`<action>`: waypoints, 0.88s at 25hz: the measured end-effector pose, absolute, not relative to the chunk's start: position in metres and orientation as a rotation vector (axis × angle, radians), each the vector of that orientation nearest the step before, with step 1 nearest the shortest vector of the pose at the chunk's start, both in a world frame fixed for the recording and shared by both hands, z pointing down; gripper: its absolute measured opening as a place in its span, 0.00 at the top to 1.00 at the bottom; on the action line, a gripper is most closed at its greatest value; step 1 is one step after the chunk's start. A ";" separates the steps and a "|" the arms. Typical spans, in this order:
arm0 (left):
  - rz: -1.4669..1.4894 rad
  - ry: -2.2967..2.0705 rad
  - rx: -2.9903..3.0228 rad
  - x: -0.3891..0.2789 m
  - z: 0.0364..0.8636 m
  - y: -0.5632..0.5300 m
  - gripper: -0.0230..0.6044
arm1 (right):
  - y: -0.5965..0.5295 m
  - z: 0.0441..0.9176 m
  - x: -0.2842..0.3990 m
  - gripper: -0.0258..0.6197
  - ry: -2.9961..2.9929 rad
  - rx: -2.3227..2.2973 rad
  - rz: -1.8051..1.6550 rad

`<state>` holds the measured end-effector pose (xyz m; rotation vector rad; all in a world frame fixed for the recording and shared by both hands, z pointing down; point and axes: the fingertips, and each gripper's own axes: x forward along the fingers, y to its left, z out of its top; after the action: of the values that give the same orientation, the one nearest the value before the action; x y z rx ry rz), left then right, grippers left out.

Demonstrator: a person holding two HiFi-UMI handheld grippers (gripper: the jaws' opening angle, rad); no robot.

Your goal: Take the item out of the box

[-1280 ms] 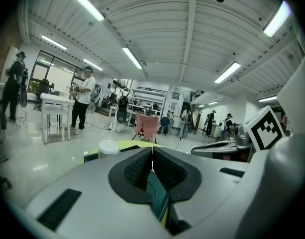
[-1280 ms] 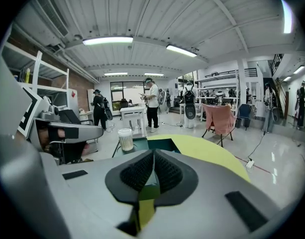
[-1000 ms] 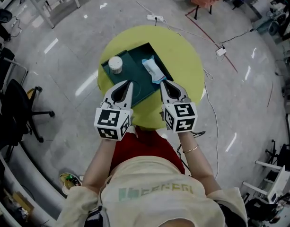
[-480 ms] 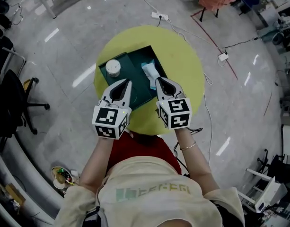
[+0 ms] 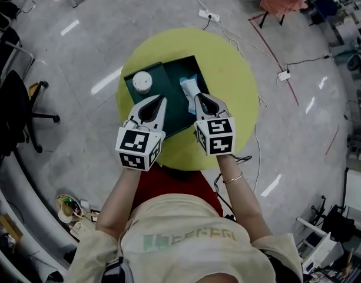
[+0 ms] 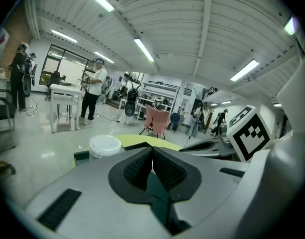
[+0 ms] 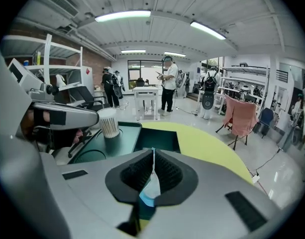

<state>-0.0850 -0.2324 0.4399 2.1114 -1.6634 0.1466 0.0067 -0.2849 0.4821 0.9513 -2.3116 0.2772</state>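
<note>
A dark green box [image 5: 176, 61] sits on the round yellow table [image 5: 233, 75]. In its right part lies a white-and-blue packet [image 5: 189, 87]. My right gripper [image 5: 198, 98] is shut on the packet's near end; a thin edge of the packet [image 7: 151, 185] shows between the pressed pads. A white round container [image 5: 142, 82] stands in the box's left part and appears as the container [image 7: 108, 122] in the right gripper view. My left gripper [image 5: 162, 99] hovers over the box, shut with nothing in it; its gripper tips [image 6: 152, 151] meet in the left gripper view.
An office chair [image 5: 18, 114] stands left of the table, and cables with a power strip [image 5: 208, 15] lie on the floor behind it. People stand at a white table [image 7: 147, 96] far off. An orange-draped chair [image 7: 240, 118] is at the right.
Both grippers have edged slightly farther over the box. The right stays shut at the packet's near end.
</note>
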 end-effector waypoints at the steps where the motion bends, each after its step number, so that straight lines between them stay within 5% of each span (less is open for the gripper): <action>1: 0.149 -1.662 2.107 -0.084 0.442 -0.233 0.92 | -0.287 0.485 0.006 0.90 -2.304 0.946 0.270; 22: 0.136 -1.655 2.045 -0.079 0.461 -0.255 0.92 | -0.306 0.522 -0.001 0.90 -2.161 0.808 0.268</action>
<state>-0.0790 -0.2549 0.4607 2.0454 -1.6547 0.1359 -0.0007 -0.3065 0.5223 0.8075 -2.1607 0.2677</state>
